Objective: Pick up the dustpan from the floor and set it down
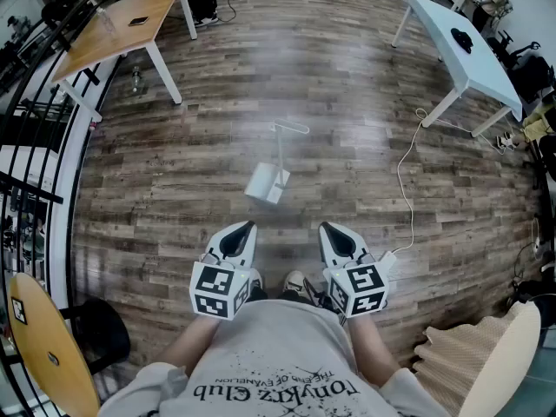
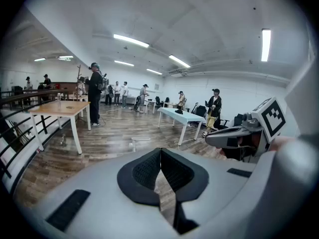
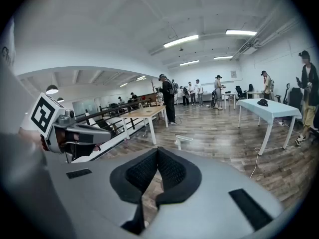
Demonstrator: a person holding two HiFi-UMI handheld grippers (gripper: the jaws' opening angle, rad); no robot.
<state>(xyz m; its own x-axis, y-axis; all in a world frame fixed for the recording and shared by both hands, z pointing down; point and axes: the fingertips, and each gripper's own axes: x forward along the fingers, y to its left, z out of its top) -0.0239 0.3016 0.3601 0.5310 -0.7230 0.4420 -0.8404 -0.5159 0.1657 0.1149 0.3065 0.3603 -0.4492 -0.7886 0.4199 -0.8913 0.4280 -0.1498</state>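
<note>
The white dustpan (image 1: 268,183) stands on the wood floor ahead of me, its long handle (image 1: 291,129) rising upright. It shows small in the left gripper view (image 2: 135,140) and in the right gripper view (image 3: 182,140), well beyond the jaws. My left gripper (image 1: 244,228) and right gripper (image 1: 328,229) hang side by side near my body, a good stride short of the dustpan. Both point forward and slightly down. The left gripper's (image 2: 160,153) black pads meet at the tips with nothing between them. The right gripper (image 3: 157,153) is also shut and empty.
A wooden table (image 1: 122,24) stands at the far left and a pale blue table (image 1: 460,50) at the far right. A white cable (image 1: 407,181) trails over the floor on the right. A black railing (image 1: 35,146) lines the left side. Chairs (image 1: 43,346) flank me. Several people stand far off.
</note>
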